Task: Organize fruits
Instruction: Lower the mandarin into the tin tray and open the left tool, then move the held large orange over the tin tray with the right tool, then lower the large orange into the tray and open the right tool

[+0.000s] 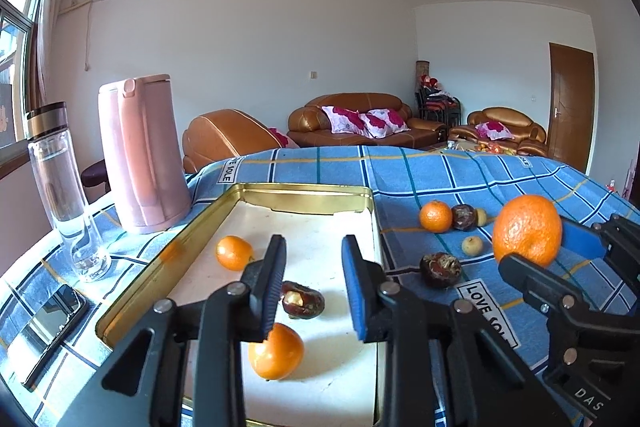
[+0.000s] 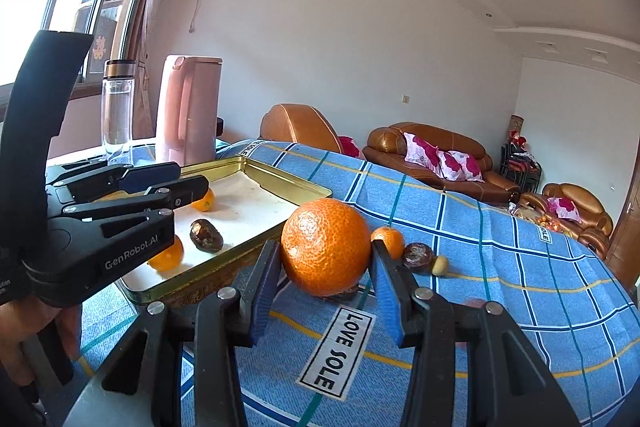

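My right gripper (image 2: pixel 326 255) is shut on a large orange (image 2: pixel 326 247) and holds it above the blue checked cloth; it also shows in the left wrist view (image 1: pixel 527 230). My left gripper (image 1: pixel 314 283) is open and empty over the gold tin tray (image 1: pixel 304 191). In the tray lie a small orange (image 1: pixel 234 252), a dark brown fruit (image 1: pixel 303 299) and another orange (image 1: pixel 276 351). On the cloth lie a small orange (image 1: pixel 435 215), two dark fruits (image 1: pixel 464 217) (image 1: pixel 440 269) and two small yellow fruits (image 1: pixel 472 245) (image 1: pixel 481 217).
A pink kettle (image 1: pixel 142 151) and a clear bottle (image 1: pixel 66 187) stand left of the tray. A phone (image 1: pixel 52 327) lies at the table's left edge. Sofas stand behind the table.
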`<state>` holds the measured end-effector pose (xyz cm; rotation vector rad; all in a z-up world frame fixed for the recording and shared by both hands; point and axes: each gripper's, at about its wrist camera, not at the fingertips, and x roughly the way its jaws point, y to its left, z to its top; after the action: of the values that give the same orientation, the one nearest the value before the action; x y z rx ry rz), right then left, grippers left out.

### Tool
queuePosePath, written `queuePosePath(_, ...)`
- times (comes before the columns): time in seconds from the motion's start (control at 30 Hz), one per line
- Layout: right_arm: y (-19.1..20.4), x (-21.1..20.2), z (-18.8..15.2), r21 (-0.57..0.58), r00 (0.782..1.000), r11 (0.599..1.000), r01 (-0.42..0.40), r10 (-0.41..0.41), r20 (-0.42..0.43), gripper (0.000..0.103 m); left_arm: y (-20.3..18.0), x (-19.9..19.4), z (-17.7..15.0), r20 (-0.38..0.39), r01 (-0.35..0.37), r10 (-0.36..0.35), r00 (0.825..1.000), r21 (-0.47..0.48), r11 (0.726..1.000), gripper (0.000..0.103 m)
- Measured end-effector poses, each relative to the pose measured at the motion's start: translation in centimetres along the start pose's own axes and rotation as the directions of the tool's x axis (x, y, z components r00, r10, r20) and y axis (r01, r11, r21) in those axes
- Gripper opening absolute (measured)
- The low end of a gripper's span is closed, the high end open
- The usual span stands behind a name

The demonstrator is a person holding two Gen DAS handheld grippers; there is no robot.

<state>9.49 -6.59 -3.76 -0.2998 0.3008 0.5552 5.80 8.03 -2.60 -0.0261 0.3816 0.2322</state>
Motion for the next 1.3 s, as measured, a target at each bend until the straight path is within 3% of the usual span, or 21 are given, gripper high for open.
queuePosePath(0.2,-0.4,0.0,0.0,0.024,1.000,1.000,0.006,-0.006,0.003,0.047,2.8,0.2,-0.1,-0.026,-0.003,0.001,1.000,-0.072,0.997,0.031)
queuePosePath(0.37,-1.1,-0.1,-0.1,0.058,1.000,0.998,-0.009,0.008,0.009,0.047,5.6,0.8,-0.2,-0.052,-0.054,0.048,0.997,-0.125,0.991,0.031)
queuePosePath(0.63,-0.3,0.5,0.2,0.030,0.999,0.999,-0.038,0.038,-0.009,0.047,7.4,1.0,-0.5,-0.072,-0.099,0.089,0.993,-0.139,0.985,0.031)
queuePosePath(1.03,4.6,3.1,2.5,-0.001,0.979,0.979,-0.202,0.202,-0.034,0.047,9.7,1.2,-0.7,-0.091,-0.116,0.102,0.991,-0.158,0.981,0.031)
queuePosePath(1.3,7.6,5.9,2.2,-0.005,0.946,0.955,-0.296,0.292,-0.138,0.047,10.1,1.2,-0.8,-0.101,-0.130,0.116,0.988,-0.149,0.980,0.031)
